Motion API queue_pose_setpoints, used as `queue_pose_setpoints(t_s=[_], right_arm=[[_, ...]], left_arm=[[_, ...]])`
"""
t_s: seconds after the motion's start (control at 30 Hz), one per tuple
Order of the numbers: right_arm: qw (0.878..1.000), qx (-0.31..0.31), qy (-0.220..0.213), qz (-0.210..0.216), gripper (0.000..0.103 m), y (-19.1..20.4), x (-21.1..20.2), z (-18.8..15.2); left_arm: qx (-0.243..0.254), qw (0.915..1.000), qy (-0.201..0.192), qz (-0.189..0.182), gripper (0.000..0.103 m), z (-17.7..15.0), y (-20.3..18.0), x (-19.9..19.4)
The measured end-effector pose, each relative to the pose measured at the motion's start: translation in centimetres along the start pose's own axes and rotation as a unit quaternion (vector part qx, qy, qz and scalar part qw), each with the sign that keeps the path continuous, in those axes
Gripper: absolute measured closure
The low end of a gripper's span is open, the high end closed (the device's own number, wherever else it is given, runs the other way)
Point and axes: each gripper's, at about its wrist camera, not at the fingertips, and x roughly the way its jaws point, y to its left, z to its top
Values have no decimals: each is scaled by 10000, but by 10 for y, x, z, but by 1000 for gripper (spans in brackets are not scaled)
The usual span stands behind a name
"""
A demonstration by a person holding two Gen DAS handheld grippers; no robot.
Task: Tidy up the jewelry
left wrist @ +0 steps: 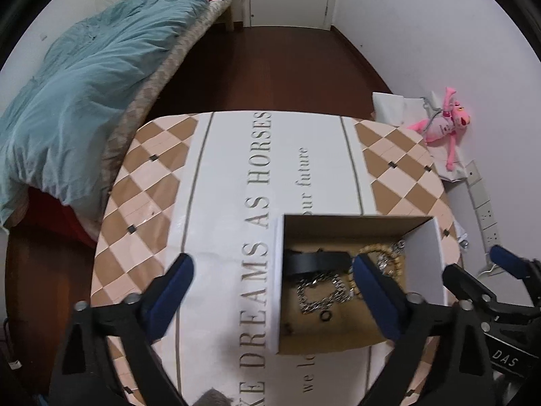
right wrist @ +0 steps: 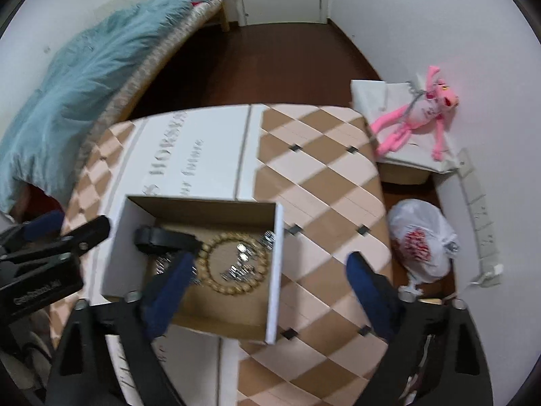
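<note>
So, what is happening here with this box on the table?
A person holds a gripper in each hand above an open cardboard box on the patterned table. The left gripper and right gripper are both open and empty. A beaded bracelet, a silver chain and a black band already lie inside.

**Two wrist views over one box**

We look down and forward from each tool, close above the checkered-cloth counter (left wrist: 162, 182). Both views share the open white cardboard box (left wrist: 275, 280) (right wrist: 275, 270), the left from its left, the right from its right.
</note>
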Motion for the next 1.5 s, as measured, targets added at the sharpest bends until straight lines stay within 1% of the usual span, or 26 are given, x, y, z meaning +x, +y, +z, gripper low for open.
queue_pose_setpoints(t_s=[0.07,0.17,0.27,0.37,0.5,0.6,0.8,1.13,1.23,1.33,1.5], right_arm=[[9997,-23,91,-205,5,0,2,-8],[9993,13,185,-323,2,-1,3,-20],[9990,41,183,-414,2,-2,-3,-30],[9988,49,97,-467,2,-2,-16,-36],[9986,69,-124,-512,2,0,-46,-43],[9983,90,-292,-502,2,1,-74,-49],[9958,89,-758,-500,2,7,-141,-65],[9884,158,-1430,-484,2,14,-234,-87],[9855,114,-1605,-540,2,18,-256,-93],[9839,81,-1697,-554,0,20,-271,-97],[9835,98,-1735,-500,0,19,-286,-103]], left_arm=[[1,10000,-19,56,4,-7,2,-1],[-55,9999,-10,139,4,-19,5,-3],[-99,9999,31,124,4,-28,5,-9],[-93,9999,-23,115,4,-36,5,-22],[-75,9995,-250,149,4,-42,2,-51],[-82,9988,-404,247,4,-48,1,-77],[-84,9972,-705,235,4,-60,3,-131],[-62,9927,-1186,208,4,-78,7,-206],[-64,9909,-1331,202,4,-84,7,-227],[-89,9903,-1375,191,4,-90,7,-240],[-103,9904,-1364,181,4,-96,6,-251]])
